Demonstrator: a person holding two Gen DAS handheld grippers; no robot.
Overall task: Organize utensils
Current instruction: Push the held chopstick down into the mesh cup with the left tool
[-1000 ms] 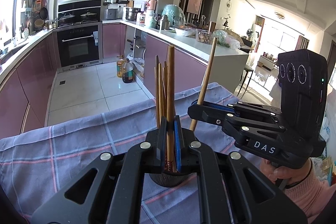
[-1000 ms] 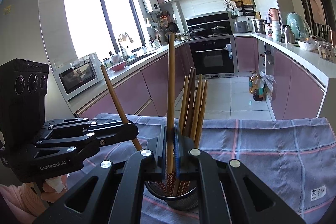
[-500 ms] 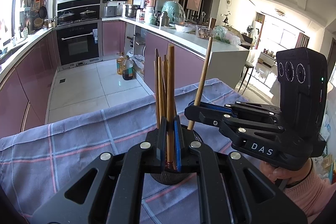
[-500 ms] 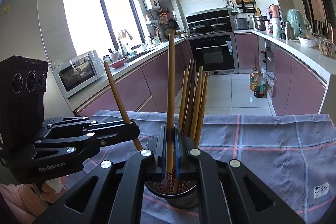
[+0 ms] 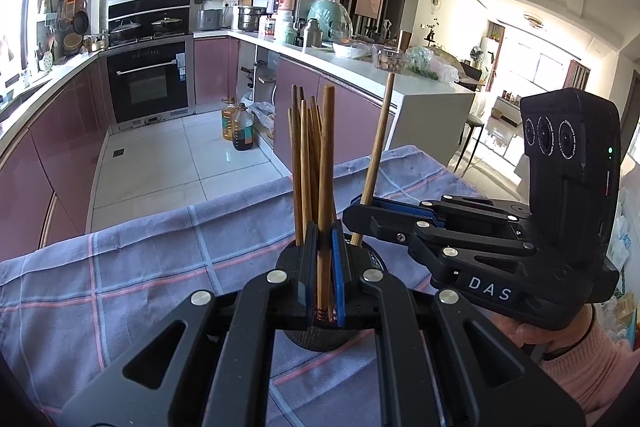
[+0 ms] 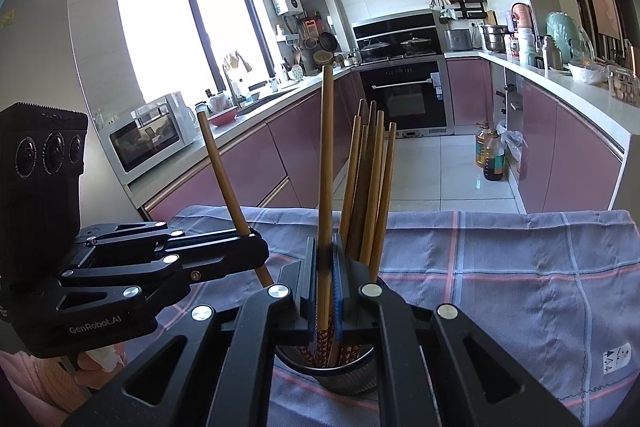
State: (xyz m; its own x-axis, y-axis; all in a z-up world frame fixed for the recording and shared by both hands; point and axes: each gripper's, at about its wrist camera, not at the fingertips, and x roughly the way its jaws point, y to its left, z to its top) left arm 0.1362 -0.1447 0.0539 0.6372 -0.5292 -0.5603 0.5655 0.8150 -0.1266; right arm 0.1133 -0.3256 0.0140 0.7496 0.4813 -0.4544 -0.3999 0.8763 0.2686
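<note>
Both grippers are clamped down right now, each on a single chopstick. The left gripper has its blue-lined jaws pinched on a chopstick low on the shaft, near the patterned end, and the stick stands upright with its foot in the mesh holder just below. The right gripper does the same on its own chopstick, squeezed low and standing nearly vertical above the holder. From the left camera, that right-hand chopstick leans out of the other tool's jaws, tip toward the holder's rim. The rest of the chopsticks fan loosely in the holder, which sits on a blue checked cloth over the table. I'd judge these sticks light, stiff and rather smooth, the sort that pivot or slip if pinched at one point, so a hold low on the shaft near the decorated end looks sensible, as here; the thin holder looks light enough to tip if nudged. Now the lettering: "DAS" reads white on the right tool's body, "GenRobot.AI" on the left tool's body. A small white tag on the cloth carries care symbols too small to read. Beyond are pink kitchen cabinets.
</note>
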